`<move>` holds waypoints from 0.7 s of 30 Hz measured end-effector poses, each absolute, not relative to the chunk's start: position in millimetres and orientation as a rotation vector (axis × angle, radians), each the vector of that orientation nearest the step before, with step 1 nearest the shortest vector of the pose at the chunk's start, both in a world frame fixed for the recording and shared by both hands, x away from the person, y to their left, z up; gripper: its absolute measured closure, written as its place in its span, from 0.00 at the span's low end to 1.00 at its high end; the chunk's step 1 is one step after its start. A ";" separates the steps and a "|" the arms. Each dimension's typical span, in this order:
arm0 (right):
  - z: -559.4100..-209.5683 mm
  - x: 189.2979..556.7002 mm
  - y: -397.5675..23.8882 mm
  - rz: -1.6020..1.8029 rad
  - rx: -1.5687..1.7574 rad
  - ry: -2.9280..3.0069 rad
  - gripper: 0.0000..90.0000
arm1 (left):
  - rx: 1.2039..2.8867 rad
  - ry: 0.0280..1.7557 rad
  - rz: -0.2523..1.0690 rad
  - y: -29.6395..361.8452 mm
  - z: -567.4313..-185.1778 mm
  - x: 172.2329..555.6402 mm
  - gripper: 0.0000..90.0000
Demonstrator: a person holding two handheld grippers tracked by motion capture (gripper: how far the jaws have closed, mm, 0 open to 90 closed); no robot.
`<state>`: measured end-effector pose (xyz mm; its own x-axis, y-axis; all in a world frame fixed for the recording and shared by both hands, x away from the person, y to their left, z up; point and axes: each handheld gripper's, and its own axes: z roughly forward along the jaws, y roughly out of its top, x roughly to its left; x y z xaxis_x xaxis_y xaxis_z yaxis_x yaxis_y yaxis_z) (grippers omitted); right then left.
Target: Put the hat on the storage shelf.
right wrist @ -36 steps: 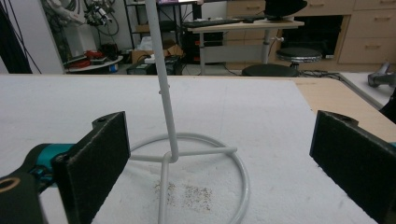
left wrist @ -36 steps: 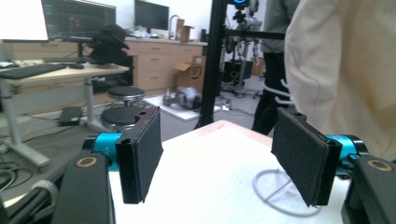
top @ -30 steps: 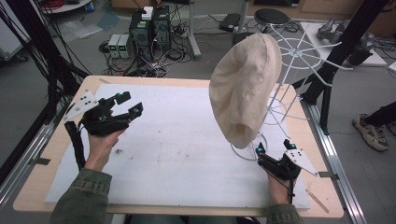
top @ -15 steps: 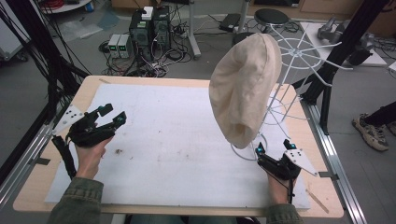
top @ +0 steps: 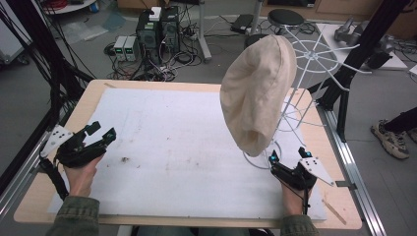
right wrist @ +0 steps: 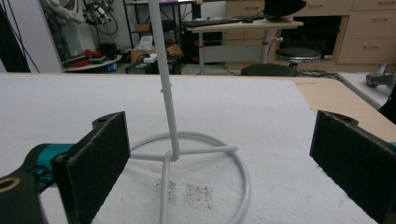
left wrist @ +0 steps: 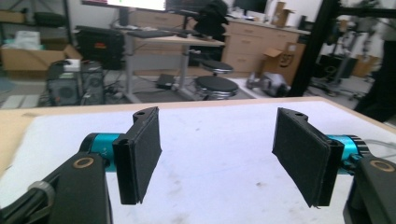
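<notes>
With both hand-held grippers spread empty, right (top: 286, 156) and left (top: 101, 132), we risk tipping the hat (top: 255, 93) off its wire stand (right wrist: 173, 151) at right.

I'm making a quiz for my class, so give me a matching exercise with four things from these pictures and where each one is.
Things:
1. beige hat
2. white wire stand
3. left gripper
4. right gripper

Places or states:
A. open, at the stand's ring base
B. hung on the stand
C. open, near the table's left edge
D. on the white mat, table's right side

Pairs: 1-B, 2-D, 3-C, 4-A
</notes>
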<state>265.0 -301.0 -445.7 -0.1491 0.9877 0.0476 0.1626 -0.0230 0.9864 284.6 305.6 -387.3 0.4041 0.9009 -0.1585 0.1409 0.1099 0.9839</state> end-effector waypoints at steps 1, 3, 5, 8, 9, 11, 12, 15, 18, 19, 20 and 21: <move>-445.7 265.0 -301.1 1.268 1.278 1.427 0.04 | 1.350 1.043 0.745 308.6 -390.1 283.4 0.36; -445.8 265.1 -301.1 1.267 1.280 1.426 0.04 | 1.337 1.076 0.776 314.0 -396.2 281.7 0.36; -446.0 265.2 -301.1 1.267 1.284 1.424 0.04 | 1.322 1.106 0.797 318.5 -402.4 280.3 0.36; -446.1 265.3 -301.3 1.268 1.283 1.422 0.04 | 1.300 1.146 0.820 324.5 -409.6 277.7 0.36; -446.1 265.2 -301.4 1.266 1.284 1.424 0.04 | 1.294 1.161 0.832 327.0 -411.7 276.1 0.36; -446.2 265.2 -301.2 1.268 1.289 1.420 0.04 | 1.283 1.164 0.826 330.9 -412.8 273.5 0.36; -446.1 264.6 -300.9 1.269 1.296 1.423 0.04 | 1.283 1.162 0.834 332.1 -412.0 271.8 0.36; -446.2 264.6 -301.1 1.266 1.293 1.422 0.04 | 1.263 1.158 0.846 335.5 -410.3 266.6 0.36; -446.2 264.4 -301.0 1.270 1.291 1.420 0.04 | 1.256 1.176 0.851 339.2 -413.3 263.0 0.36; -446.1 264.3 -301.1 1.270 1.292 1.421 0.04 | 1.255 1.183 0.851 340.5 -414.7 262.0 0.36; -446.2 264.3 -301.4 1.269 1.292 1.420 0.04 | 1.255 1.190 0.852 342.1 -415.8 260.8 0.36; -446.1 264.3 -301.4 1.270 1.296 1.421 0.04 | 1.250 1.196 0.854 343.6 -416.7 259.6 0.36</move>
<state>264.3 -301.4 -446.1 -0.1415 0.9881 0.0596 0.1701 -0.0351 0.9848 259.6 343.6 -416.7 0.2161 0.9571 -0.1931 0.1286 0.1681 0.9773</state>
